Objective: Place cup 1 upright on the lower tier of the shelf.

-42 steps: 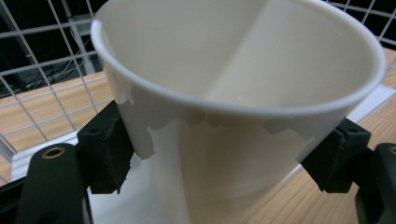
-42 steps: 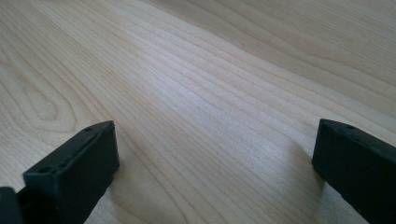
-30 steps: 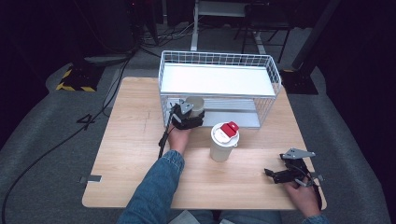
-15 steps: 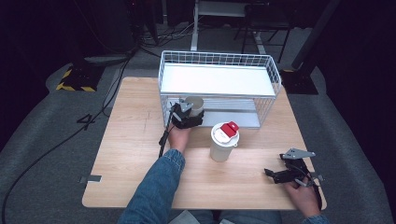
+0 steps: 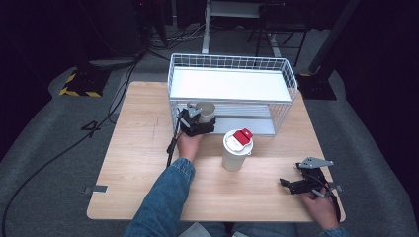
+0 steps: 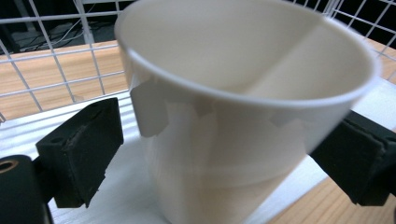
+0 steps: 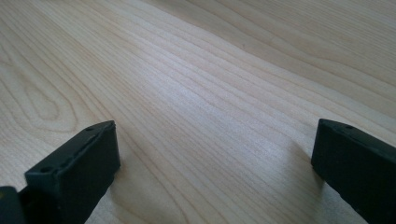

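Observation:
An open white paper cup [image 5: 206, 109] [image 6: 224, 154] stands upright on the white lower shelf at the left front of a wire rack [image 5: 232, 63]. My left gripper [image 5: 198, 117] [image 6: 224, 144] reaches in from the front with the cup between its jaws. The jaws have just been opening, and the left pad [image 6: 88, 149] stands clear of the cup wall. My right gripper [image 5: 289, 184] [image 7: 215, 154] rests open near the table's front right corner, with bare wood between its pads.
A white lidded cup [image 5: 236, 150] with a red piece on its lid stands mid-table, just right of my left hand. The rack has an upper white shelf [image 5: 227, 84] over the lower one. The wooden table [image 5: 133, 148] has dark floor all round.

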Demonstrator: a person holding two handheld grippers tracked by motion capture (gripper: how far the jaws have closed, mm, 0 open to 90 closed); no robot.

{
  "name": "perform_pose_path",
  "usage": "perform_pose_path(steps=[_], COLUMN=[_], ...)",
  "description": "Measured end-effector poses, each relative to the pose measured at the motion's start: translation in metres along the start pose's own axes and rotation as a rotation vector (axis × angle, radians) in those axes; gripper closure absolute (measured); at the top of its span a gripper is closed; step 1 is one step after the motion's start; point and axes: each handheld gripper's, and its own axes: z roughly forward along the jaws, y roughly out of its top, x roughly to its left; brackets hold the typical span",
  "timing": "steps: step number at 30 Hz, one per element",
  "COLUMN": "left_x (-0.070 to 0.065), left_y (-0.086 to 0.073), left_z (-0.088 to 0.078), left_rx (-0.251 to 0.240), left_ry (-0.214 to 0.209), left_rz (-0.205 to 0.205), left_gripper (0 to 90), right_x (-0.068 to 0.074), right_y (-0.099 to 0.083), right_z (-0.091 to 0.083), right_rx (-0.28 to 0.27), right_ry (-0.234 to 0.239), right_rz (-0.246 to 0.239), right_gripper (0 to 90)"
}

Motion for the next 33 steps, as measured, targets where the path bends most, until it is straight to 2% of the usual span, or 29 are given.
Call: perform_pose_path(steps=[4, 11, 19, 23, 30, 33], left_x=[-0.002, -0.004, -0.009, -0.01, -0.009, -0.007], left_y=[0.003, 0.007, 0.009, 0.01, 0.013, 0.013], left_z=[-0.006, -0.024, -0.042, -0.049, -0.064, -0.07], left_rx=[0.004, -0.022, -0.047, -0.042, -0.037, -0.019], left_ry=[0.003, -0.007, -0.026, -0.042, -0.059, -0.075], left_rz=[0.037, 0.025, 0.054, 0.054, 0.078, 0.056], left_gripper=[6.9, 3.1, 2.7, 2.7, 2.1, 2.3], right_x=[0.0, 0.0, 0.0, 0.0, 0.0, 0.0], right_y=[0.0, 0.0, 0.0, 0.0, 0.0, 0.0], right_z=[0.0, 0.0, 0.0, 0.0, 0.0, 0.0], right_rx=[0.0, 0.0, 0.0, 0.0, 0.0, 0.0], right_ry=[0.0, 0.0, 0.0, 0.0, 0.0, 0.0], right_rz=[0.0, 0.0, 0.0, 0.0, 0.001, 0.001], right_gripper=[1.2, 1.2, 1.2, 1.2, 1.2, 1.2])
